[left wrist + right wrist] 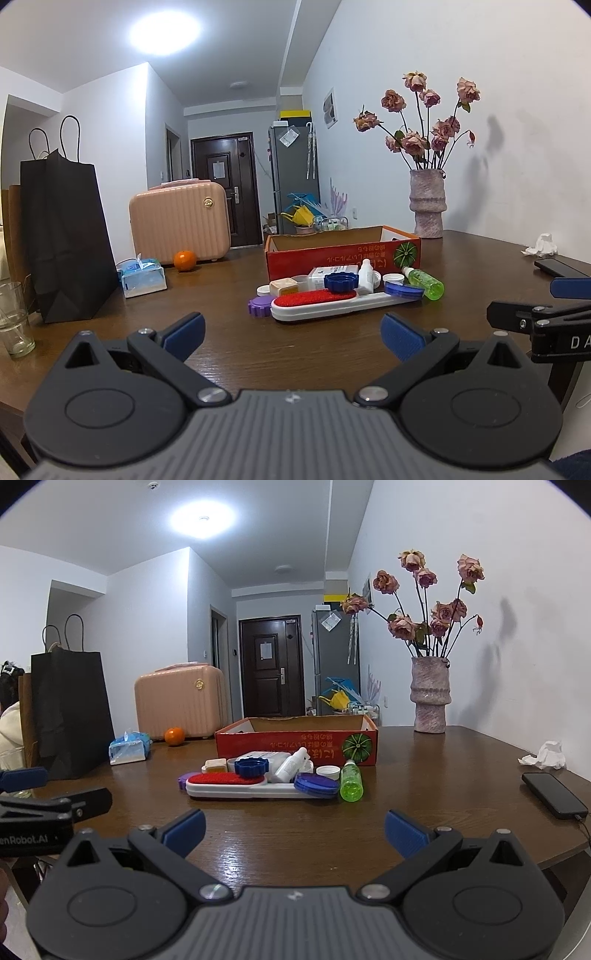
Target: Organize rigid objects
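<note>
A pile of small rigid items lies mid-table before an open red cardboard box (341, 254) (295, 743). It holds a white lint brush with a red pad (332, 304) (229, 784), a green bottle (424, 282) (351, 781), a white dropper bottle (366, 277) (291, 766), a dark blue lid (340, 282) (251, 767), a purple lid (260, 306) (183, 780) and a blue round case (402, 290) (317, 784). My left gripper (291, 338) and right gripper (293, 830) are open and empty, short of the pile, side by side.
A vase of dried roses (428, 203) (430, 698) stands at the back right. A phone (554, 794) and crumpled tissue (546, 755) lie right. A black paper bag (62, 236), tissue pack (142, 277), orange (184, 260), pink case (179, 221) and glass (14, 321) are left.
</note>
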Demonstrator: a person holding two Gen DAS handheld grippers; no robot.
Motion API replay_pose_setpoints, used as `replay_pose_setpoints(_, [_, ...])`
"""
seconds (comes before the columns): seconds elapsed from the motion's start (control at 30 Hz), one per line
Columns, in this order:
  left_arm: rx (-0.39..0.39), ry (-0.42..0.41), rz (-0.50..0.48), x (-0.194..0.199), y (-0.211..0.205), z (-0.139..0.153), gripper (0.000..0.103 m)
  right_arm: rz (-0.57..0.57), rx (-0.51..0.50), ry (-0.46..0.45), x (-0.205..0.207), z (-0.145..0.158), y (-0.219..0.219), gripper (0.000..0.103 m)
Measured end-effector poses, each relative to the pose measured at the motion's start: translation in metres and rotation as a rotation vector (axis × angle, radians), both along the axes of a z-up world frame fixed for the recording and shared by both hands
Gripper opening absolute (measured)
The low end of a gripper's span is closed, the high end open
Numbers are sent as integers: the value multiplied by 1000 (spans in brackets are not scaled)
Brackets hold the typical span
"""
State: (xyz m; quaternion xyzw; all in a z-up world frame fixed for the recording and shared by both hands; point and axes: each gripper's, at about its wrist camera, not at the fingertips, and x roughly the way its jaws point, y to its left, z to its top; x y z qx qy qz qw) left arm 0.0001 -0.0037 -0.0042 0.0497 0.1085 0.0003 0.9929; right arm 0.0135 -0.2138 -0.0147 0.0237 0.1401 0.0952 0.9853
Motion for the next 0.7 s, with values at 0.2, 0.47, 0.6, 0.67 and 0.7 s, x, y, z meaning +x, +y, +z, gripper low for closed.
replay_pose_setpoints(0.2, [-1,1,0,0,-1,0,103,2,-4,2,0,0,-1,103])
replay_pose_setpoints(0.47, [2,2,-1,0,-1,0,103,3,-4,0,1,1,-1,103])
replay_pose_setpoints(0.6, [-2,2,3,0,-1,1,103,4,-1,6,1,0,0,103])
replay_pose_setpoints(0.67, [-4,7,0,1,-1,0,103,7,-3,9,1,-1,0,103])
replay_pose_setpoints(0.7, [-6,10,-2,0,0,0,103,7,-4,11,1,-1,0,103])
